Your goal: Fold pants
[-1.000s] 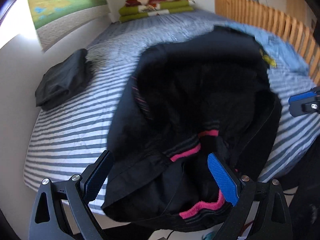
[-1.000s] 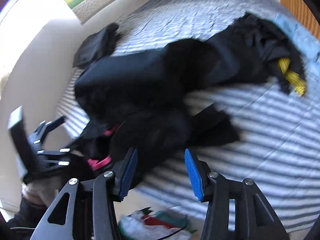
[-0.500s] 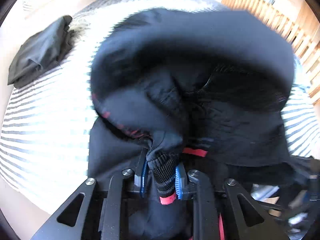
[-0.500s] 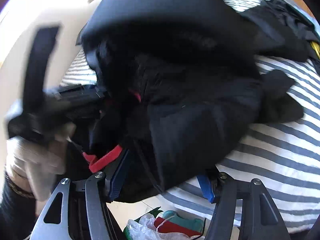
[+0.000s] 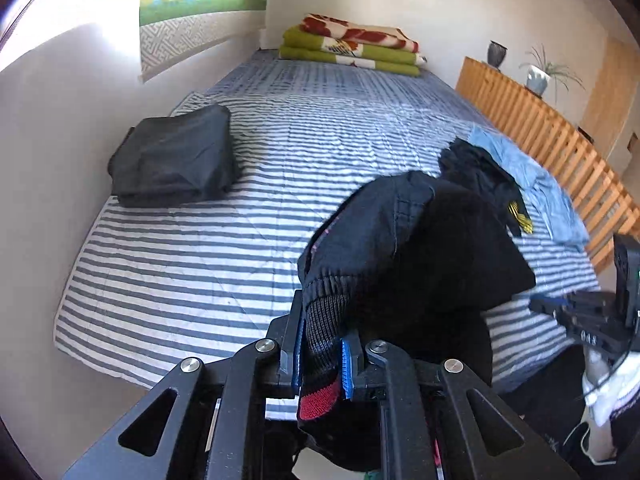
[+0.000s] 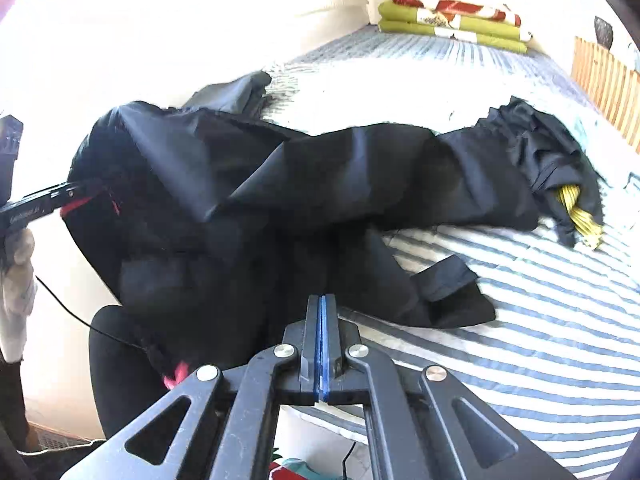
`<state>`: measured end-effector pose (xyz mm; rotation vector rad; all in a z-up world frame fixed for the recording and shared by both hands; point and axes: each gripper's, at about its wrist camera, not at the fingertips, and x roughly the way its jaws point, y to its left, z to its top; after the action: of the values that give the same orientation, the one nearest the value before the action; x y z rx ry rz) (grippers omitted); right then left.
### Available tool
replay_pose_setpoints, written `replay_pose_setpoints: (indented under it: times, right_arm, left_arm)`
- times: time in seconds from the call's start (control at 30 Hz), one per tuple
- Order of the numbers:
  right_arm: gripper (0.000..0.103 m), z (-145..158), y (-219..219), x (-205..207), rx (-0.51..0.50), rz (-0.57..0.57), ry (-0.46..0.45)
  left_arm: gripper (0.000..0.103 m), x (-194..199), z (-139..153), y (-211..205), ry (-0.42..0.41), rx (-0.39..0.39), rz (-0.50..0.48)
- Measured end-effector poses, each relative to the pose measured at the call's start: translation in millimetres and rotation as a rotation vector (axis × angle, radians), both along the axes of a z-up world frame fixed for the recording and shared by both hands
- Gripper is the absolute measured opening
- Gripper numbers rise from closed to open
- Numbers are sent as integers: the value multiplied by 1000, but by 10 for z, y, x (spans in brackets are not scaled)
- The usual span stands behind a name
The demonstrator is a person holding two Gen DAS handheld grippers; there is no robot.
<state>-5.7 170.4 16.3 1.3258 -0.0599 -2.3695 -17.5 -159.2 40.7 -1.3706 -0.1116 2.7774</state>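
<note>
The black pants [image 5: 420, 240] hang bunched over the near end of the striped bed [image 5: 200, 260]. My left gripper [image 5: 322, 356] is closing, and its blue pads press on the ribbed waistband [image 5: 320, 328] with its pink-red stripe. In the right wrist view the pants [image 6: 320, 184] stretch from the left gripper [image 6: 86, 190] across to my right gripper [image 6: 322, 308]. The right gripper is shut, and a thin fold of the black fabric runs into its tips. The left wrist view shows the right gripper [image 5: 538, 304] at the cloth's right corner.
A folded dark garment [image 5: 176, 156] lies by the left wall. Folded green blankets [image 5: 352, 50] sit at the far end. Another black garment with a yellow cord [image 6: 576, 208] and a light blue cloth [image 5: 532, 184] lie beside a wooden slatted rail [image 5: 540, 132].
Both grippers went from open to shut on the pants. The left one rose with the waistband, lifting the bunched cloth off the bed's near end.
</note>
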Motion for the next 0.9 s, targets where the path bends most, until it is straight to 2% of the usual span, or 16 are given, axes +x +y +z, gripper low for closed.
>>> replay_pose_setpoints:
  times: [0.07, 0.1, 0.13, 0.23, 0.27, 0.3, 0.4, 0.47, 0.53, 0.7, 0.8, 0.9]
  right_arm:
    - [31, -75, -175, 60, -15, 52, -30]
    - [54, -100, -289, 87, -18, 76, -30]
    - [62, -209, -417, 181, -13, 106, -23]
    - [63, -520, -822, 481, 39, 220, -26]
    - [63, -622, -970, 550, 68, 253, -32]
    - [63, -722, -1092, 595, 102, 267, -44]
    - [64, -996, -1377, 646, 167, 290, -84]
    - [61, -1118, -1482, 623, 180, 299, -116]
    - [11, -1147, -1493, 592, 160, 307, -151]
    - [5, -822, -1146, 597, 46, 300, -149]
    - [4, -377, -676, 653, -36, 299, -119]
    - [4, 49, -162, 614, -35, 248, -46]
  left_arm:
    - [14, -66, 3, -160, 2, 12, 27]
    - [14, -139, 43, -252, -6, 40, 35]
    - [14, -235, 54, -284, -11, 54, 43]
    - [14, -445, -17, -447, -31, 48, 81]
    - [14, -497, -119, -470, -36, 64, 95]
    - [14, -588, -230, -529, -38, 84, 102]
    - [14, -541, -311, -629, -38, 105, 120]
    - [14, -508, -336, -650, -36, 102, 125]
    - [14, -423, -325, -668, -33, 96, 120]
    - [14, -38, -263, -707, -33, 101, 123]
    - [14, 79, -181, -740, -49, 115, 100]
    - [14, -28, -177, -644, -99, 124, 53]
